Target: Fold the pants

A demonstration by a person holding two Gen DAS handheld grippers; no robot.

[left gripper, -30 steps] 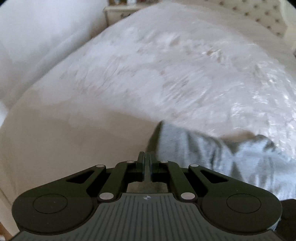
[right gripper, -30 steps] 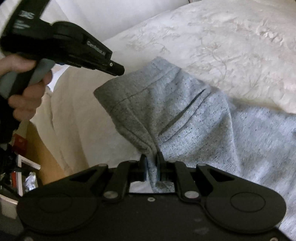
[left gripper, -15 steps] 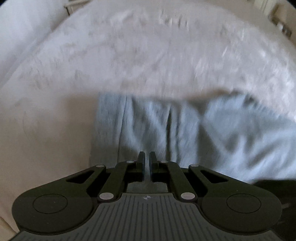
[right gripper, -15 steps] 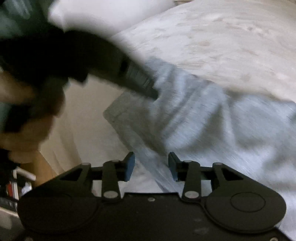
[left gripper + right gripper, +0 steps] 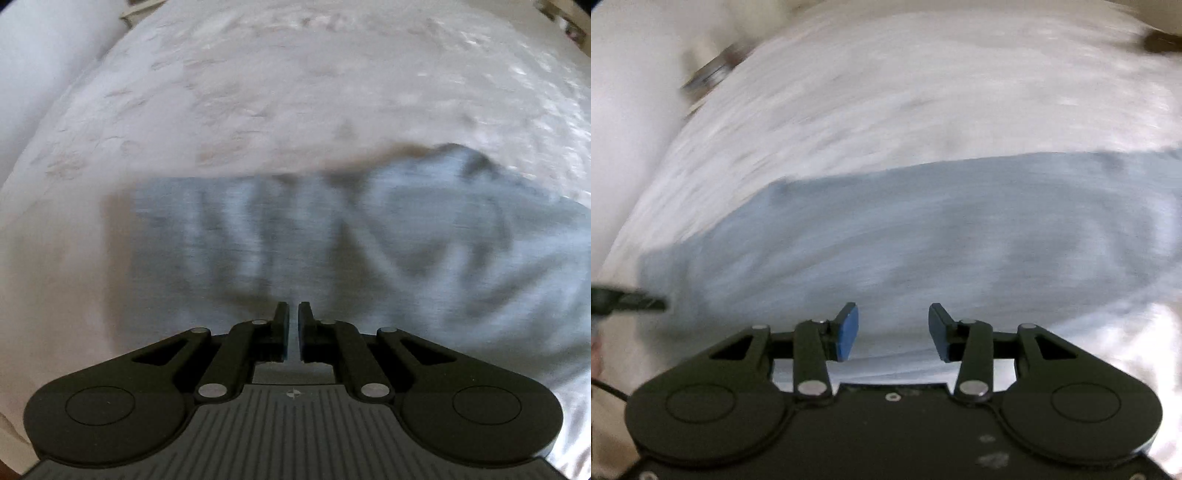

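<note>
Since a second ago our right gripper let go of the grey pants; its jaws are opening, nothing between them. Our left gripper stays pinched together above the pants, which lie across the white bedspread beyond.

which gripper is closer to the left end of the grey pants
Left. The left gripper, shut, hovers over the grey pants near that end; the right gripper, jaws opening and empty, sits over their middle.
</note>
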